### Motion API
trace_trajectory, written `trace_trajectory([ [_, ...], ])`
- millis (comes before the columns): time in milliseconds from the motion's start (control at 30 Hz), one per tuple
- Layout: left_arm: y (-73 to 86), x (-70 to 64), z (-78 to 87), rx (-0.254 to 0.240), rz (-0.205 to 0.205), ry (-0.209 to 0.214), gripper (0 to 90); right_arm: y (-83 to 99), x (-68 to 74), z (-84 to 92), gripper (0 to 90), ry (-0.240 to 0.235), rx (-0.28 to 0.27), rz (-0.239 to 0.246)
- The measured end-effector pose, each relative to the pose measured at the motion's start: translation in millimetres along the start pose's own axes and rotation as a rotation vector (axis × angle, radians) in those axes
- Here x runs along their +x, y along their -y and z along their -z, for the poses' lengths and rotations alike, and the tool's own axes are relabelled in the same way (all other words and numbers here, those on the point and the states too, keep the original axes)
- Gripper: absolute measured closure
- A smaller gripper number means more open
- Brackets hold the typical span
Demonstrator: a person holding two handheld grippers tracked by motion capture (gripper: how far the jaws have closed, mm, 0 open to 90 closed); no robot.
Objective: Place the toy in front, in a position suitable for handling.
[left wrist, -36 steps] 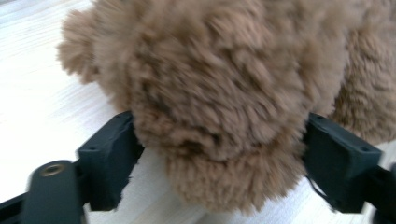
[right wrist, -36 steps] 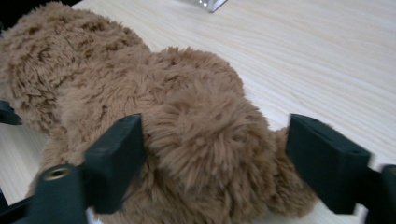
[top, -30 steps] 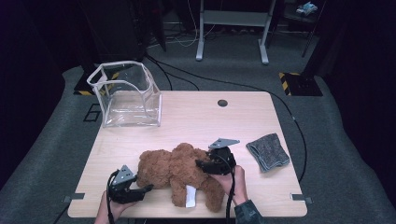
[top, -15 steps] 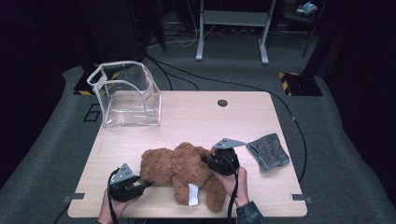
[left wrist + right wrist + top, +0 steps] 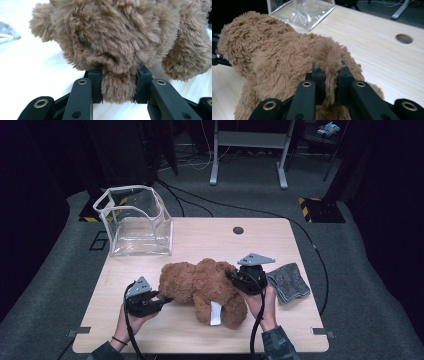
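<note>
2 grippers share the load, as we see from the high view: the left gripper pinches one end of the brown plush bear and the right gripper pinches the other, so we judge the floppy toy is held at both ends to keep it from sagging when it is carried. The bear lies across the middle of the bench, nearer its front edge, with a white tag hanging from its underside. A clear plastic bin stands open-topped at the far left corner, probably the destination, and a folded grey cloth rests by the right edge.

From the left gripper view, our jaws are clamped on a thick tuft of fur, likely a limb, with the pads sunk into the pile. The fur is long, shaggy and tan.

From the right gripper view, our jaws squeeze a narrow tuft of the bear, closed tight on it. Beyond lies the pale wood bench, with a round cable hole.
</note>
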State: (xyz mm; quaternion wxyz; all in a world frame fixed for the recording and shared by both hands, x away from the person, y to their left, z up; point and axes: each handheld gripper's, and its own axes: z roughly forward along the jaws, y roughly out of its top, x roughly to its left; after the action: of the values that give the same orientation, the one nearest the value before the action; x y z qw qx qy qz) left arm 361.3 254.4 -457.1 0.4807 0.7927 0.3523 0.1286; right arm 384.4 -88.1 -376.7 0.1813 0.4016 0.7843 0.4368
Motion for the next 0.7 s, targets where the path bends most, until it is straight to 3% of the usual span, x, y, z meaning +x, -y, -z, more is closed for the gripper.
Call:
trace_trajectory([
  [300,-32.7,4.8,-14.1,-0.021,-0.021,-0.004,66.7,-29.1,-14.6,10.4,80.6,0.064,-0.014,0.028],
  [700,-58.0,16.7,-34.0,-0.031,-0.021,-0.04,66.8,-57.6,-31.6,3.9,80.7,0.119,-0.013,0.047],
])
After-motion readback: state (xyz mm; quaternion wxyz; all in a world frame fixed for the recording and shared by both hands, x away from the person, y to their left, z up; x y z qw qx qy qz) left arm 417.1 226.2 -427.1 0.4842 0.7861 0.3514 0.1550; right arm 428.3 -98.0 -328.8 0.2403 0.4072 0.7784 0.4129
